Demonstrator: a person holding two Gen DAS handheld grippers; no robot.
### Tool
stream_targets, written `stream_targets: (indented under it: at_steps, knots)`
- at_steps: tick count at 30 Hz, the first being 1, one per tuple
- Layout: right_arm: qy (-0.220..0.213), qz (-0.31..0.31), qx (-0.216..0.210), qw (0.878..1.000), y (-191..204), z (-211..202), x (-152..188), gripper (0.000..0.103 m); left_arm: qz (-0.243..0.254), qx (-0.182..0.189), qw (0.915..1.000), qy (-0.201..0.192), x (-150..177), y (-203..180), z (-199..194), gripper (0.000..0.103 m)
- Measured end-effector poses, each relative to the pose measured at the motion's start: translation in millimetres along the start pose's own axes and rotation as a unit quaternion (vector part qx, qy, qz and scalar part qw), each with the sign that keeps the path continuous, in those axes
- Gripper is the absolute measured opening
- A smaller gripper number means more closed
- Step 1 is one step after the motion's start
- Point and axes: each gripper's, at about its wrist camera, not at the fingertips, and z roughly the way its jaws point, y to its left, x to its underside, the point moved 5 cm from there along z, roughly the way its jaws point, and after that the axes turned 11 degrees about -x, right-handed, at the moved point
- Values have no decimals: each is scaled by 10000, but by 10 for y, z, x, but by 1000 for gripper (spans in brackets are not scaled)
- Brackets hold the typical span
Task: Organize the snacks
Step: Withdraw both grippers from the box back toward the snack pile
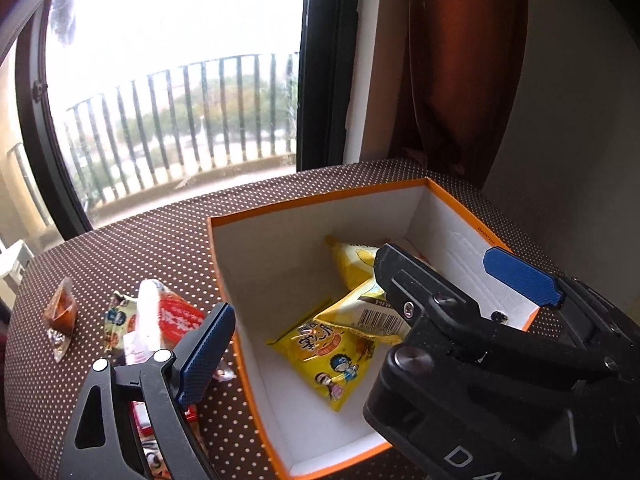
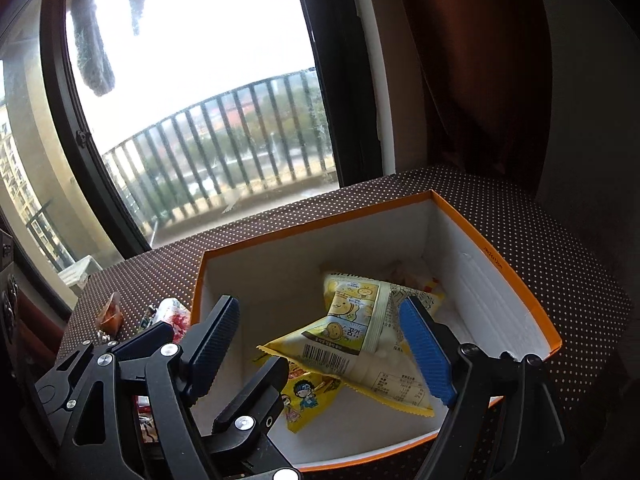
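An open orange-edged box (image 1: pixel 256 264) with a white inside stands on the dotted brown table and holds several yellow snack packets (image 1: pixel 328 356). It also shows in the right wrist view (image 2: pixel 492 264) with the packets (image 2: pixel 352 336). My left gripper (image 1: pixel 364 320) is open and empty above the box's left wall. My right gripper (image 2: pixel 328 344) is open and empty over the packets in the box. In the left wrist view the right gripper's black body (image 1: pixel 460 320) covers the box's right part. More snacks lie left of the box: a red-and-white packet (image 1: pixel 168 316), a small colourful packet (image 1: pixel 118 320) and a brown one (image 1: pixel 60 312).
The table (image 1: pixel 160 240) has a brown cloth with white dots. A large window with a black frame (image 1: pixel 320 80) and a balcony railing lies behind it. A brown curtain (image 1: pixel 460 60) hangs at the back right. Loose snacks also show in the right wrist view (image 2: pixel 112 312).
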Motion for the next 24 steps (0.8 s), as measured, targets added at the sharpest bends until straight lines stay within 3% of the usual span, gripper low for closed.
stream_targets:
  at_steps: [7, 24]
  knots:
    - [-225, -286, -181, 9992, 305, -164, 147, 85, -154, -348, 9989, -259, 198, 196, -196, 91]
    - [-290, -847, -890, 9920, 1041, -136, 572, 85, -553, -844, 9945, -281, 703, 814, -484, 92]
